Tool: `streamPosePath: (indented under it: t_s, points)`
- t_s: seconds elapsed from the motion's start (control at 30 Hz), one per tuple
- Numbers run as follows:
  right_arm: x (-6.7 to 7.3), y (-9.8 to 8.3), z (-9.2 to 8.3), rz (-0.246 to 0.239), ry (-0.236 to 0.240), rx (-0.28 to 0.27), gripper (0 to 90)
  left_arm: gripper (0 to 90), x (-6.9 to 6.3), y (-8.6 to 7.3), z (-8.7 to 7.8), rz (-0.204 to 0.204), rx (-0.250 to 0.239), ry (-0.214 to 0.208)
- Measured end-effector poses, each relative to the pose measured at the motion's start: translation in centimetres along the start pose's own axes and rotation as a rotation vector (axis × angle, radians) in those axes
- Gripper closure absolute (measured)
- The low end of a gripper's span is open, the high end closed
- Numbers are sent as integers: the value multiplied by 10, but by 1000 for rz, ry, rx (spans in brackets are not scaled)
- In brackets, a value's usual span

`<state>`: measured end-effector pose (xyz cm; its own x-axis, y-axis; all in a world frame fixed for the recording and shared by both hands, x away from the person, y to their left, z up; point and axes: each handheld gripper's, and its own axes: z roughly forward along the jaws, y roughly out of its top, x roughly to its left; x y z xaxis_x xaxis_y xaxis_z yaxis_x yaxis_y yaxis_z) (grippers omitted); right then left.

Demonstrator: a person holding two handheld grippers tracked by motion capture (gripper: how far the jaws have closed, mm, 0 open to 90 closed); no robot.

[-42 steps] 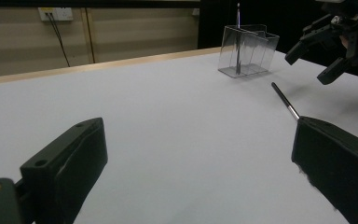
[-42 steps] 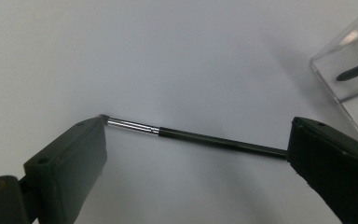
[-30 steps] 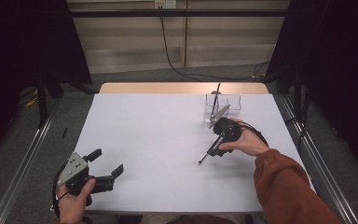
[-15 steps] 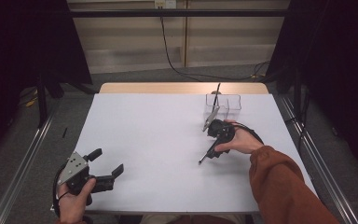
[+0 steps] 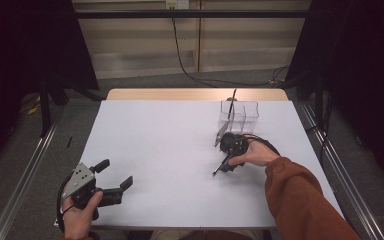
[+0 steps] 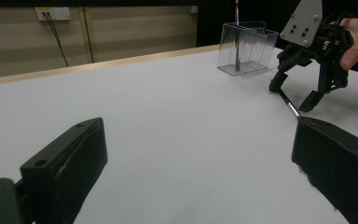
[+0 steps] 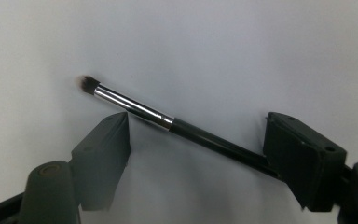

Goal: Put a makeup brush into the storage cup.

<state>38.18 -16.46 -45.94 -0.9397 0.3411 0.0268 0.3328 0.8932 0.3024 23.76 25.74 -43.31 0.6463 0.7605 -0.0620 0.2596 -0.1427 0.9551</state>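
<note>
The right claw [image 7: 196, 140] points down at the table [image 5: 160, 150] with its jaws apart and just closing in. A brush [image 7: 135, 109] lies flat between them, not squeezed. The left claw [image 5: 115, 177] rests wide open, holding nothing.

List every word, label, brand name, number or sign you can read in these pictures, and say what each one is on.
None: no readable text stands anywhere.
The makeup brush has a plain black handle and silver ferrule, with no brand visible.
The clear organizer is unmarked.
The grey plate on the right gripper has only holes, as does the one on the left gripper.
The wall outlet plate shows no lettering that can be made out.
</note>
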Motion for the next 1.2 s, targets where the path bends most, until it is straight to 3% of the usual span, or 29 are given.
streamPosePath:
  t_s: [0.2, 0.37, 0.7, 0.97, 1.2]
  points:
    - [0, -1, -1, -10, 7, -9, 277, 35, 0, 0, 0, 2, 4, 2]
    - [5, -2, -4, -42, 15, -17, 421, 35, 0, 0, 0, 1, 5, 3]
    - [7, -2, -6, -65, 22, -20, 583, 35, 0, 0, 0, 3, 7, 3]
    - [4, 0, -7, -45, 47, 10, 733, 35, 0, 0, 0, 1, 6, 2]
    - [3, 9, -6, -71, 45, 72, 806, 35, 0, 0, -1, 3, 6, 2]
